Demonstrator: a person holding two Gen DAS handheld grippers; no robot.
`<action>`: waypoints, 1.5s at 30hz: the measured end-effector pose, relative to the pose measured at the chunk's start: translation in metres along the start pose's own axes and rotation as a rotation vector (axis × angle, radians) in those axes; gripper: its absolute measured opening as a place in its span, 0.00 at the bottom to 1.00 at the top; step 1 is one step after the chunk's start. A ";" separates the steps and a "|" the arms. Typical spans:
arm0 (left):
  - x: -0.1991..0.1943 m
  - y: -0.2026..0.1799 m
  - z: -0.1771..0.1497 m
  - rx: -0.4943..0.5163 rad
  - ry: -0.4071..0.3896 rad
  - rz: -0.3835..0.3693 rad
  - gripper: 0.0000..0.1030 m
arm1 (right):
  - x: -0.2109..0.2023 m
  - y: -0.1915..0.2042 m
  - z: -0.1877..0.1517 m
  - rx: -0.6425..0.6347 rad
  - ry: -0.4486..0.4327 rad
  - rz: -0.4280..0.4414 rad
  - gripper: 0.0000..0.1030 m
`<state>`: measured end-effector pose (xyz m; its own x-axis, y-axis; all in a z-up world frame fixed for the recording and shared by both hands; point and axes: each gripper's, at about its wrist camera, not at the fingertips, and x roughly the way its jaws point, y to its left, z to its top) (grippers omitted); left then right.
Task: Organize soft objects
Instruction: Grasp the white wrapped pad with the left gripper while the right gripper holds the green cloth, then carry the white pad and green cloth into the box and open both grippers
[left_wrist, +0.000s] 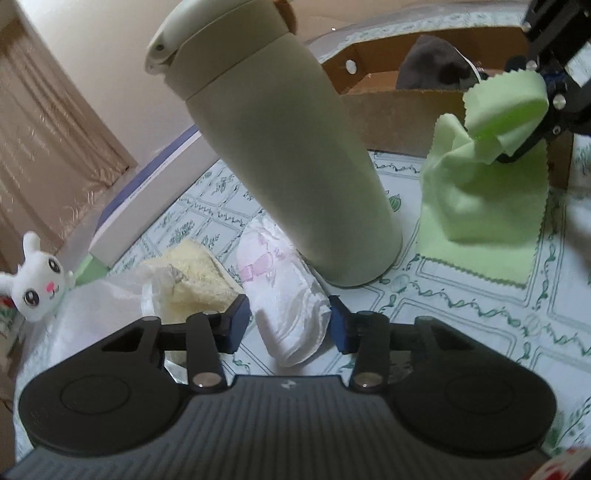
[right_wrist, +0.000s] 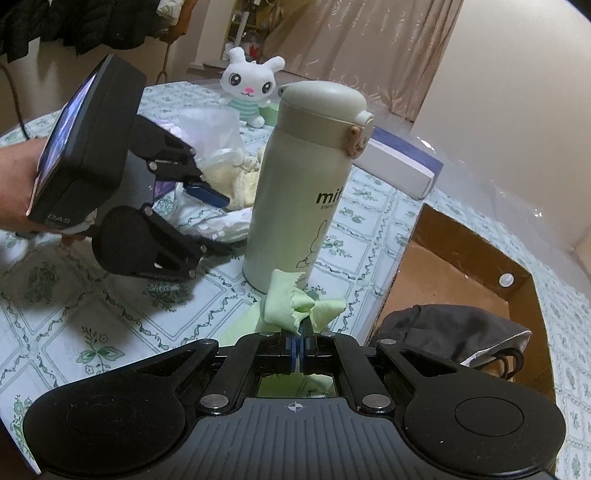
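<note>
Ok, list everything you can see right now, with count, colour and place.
Green cloth: one, light green, pinched in right jaws, lower edge on table.
Bottle: one, beige, upright mid-table.
Cardboard box: one, brown, beside bottle.
Dark cloth: one, grey-black, inside box.
White packet: one, white with pink print, between left jaws.
Yellow towel: one, pale yellow, beside packet.
Plush rabbit: one, white, far table edge.
Flat box: one, white and purple, behind bottle.
Left gripper: open.
Right gripper: shut on cloth.
</note>
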<state>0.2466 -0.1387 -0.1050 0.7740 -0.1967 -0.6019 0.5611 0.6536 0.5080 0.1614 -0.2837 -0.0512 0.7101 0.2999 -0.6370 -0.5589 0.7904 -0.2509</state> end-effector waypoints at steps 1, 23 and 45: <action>0.002 0.000 0.000 0.013 0.002 0.001 0.34 | 0.000 0.001 0.000 -0.007 0.002 0.002 0.02; -0.037 0.056 -0.003 -0.273 0.096 -0.174 0.07 | -0.017 0.016 0.003 -0.113 -0.006 0.017 0.02; -0.162 0.001 0.040 -0.490 -0.039 -0.292 0.07 | -0.124 -0.005 -0.008 -0.003 -0.114 -0.093 0.02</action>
<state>0.1333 -0.1352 0.0182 0.6229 -0.4404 -0.6465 0.5585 0.8291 -0.0266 0.0725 -0.3295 0.0229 0.8027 0.2849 -0.5239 -0.4902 0.8156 -0.3074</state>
